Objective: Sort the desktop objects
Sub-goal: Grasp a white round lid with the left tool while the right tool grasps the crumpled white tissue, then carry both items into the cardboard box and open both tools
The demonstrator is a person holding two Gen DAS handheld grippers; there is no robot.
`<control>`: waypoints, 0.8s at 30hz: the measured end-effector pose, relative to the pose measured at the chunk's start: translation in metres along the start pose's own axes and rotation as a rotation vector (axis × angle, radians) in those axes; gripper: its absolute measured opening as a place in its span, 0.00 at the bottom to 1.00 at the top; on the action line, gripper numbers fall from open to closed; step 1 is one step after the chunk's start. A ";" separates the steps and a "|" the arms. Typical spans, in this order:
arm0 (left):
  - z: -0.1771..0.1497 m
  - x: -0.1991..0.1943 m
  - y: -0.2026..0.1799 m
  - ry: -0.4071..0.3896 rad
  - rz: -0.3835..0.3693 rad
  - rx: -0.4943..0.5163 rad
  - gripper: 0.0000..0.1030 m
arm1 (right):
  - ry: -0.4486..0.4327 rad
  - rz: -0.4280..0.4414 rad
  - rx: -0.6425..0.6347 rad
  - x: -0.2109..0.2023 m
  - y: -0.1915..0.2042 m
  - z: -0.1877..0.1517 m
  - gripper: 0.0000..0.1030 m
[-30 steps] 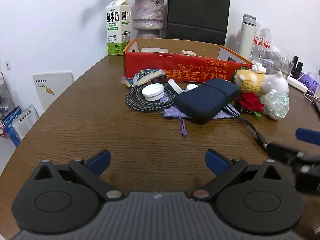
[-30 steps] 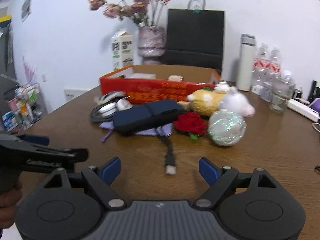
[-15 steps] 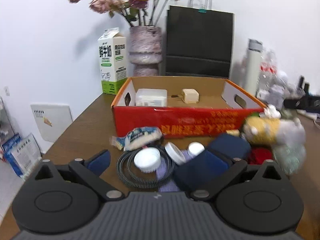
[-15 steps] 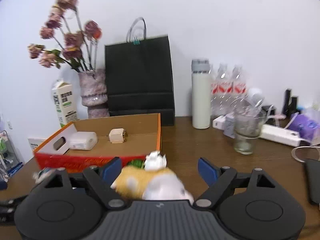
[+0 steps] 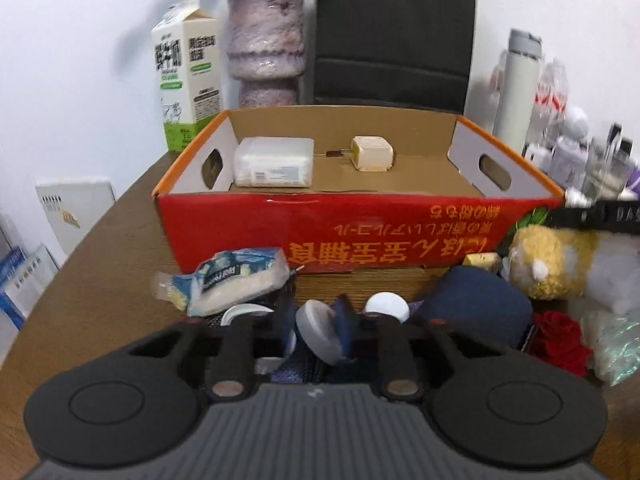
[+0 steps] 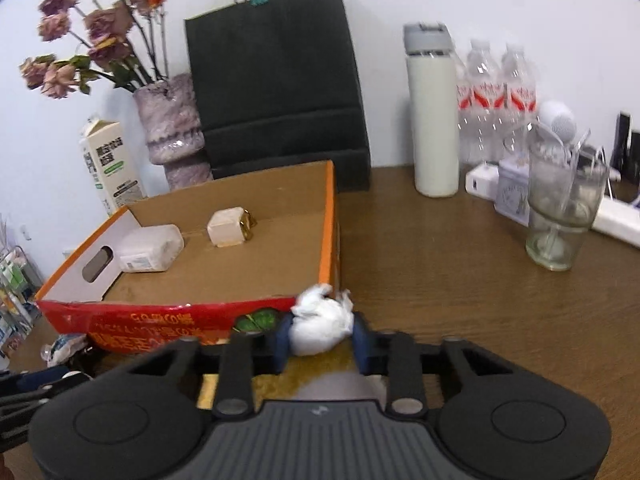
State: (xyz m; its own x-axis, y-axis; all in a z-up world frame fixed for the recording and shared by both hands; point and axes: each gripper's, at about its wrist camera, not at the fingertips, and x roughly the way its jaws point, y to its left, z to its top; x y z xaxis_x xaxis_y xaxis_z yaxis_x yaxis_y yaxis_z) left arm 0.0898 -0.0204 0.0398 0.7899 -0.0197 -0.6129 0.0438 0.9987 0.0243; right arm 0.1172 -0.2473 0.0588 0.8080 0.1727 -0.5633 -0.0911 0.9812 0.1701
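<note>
Left wrist view: a second ago the left gripper [image 5: 316, 334] hung with its fingers wide apart over bare counter [image 5: 112, 256], well short of the clutter. Now it sits in the pile at 6 o'clock of the red box [image 5: 360, 232], and the fingers have just been closing; a grey-white lid [image 5: 320, 336], tilted on edge, stands between the blue pads and looks pinched, though blur keeps me from being certain of firm contact. A tissue pack [image 5: 236, 280] lies at 10 o'clock of the gripper, a white cap [image 5: 387, 307] at 1 o'clock, a navy pouch [image 5: 472, 308] at 3 o'clock. Inside the box a white case [image 5: 274, 162] and a charger [image 5: 372, 154] already lie, so I judge the sorting begun but far from done, with the lid next to go in.

Right wrist view: the right gripper [image 6: 320, 338] was also open and back from the pile; its fingers have just been closing too, and they now clamp the white head of a plush toy [image 6: 320, 326], whose yellow body shows under the gripper. The toy sits at the box's near right corner, touching or just beside it. A glass [image 6: 560, 216] stands at 2 o'clock, a flask [image 6: 434, 120] at 1 o'clock.

Both grips look taken; lifting towards the box seems the next call.
</note>
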 end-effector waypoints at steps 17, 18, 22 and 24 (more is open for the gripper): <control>0.052 -0.072 0.052 -0.170 -0.178 -0.208 0.10 | -0.220 0.138 -0.011 -0.082 0.019 0.033 0.18; 0.057 -0.077 0.054 -0.191 -0.183 -0.211 0.10 | -0.221 0.139 -0.010 -0.082 0.021 0.034 0.18; 0.081 -0.073 0.052 -0.193 -0.209 -0.195 0.10 | -0.198 0.171 -0.008 -0.074 0.024 0.045 0.18; 0.098 -0.059 0.046 -0.161 -0.224 -0.165 0.10 | -0.167 0.191 -0.007 -0.063 0.024 0.057 0.18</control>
State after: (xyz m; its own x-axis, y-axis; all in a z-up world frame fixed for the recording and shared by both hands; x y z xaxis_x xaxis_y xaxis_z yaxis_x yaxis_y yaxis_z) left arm 0.1051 0.0223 0.1550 0.8592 -0.2336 -0.4551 0.1379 0.9625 -0.2337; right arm 0.0976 -0.2394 0.1442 0.8604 0.3394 -0.3803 -0.2554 0.9327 0.2546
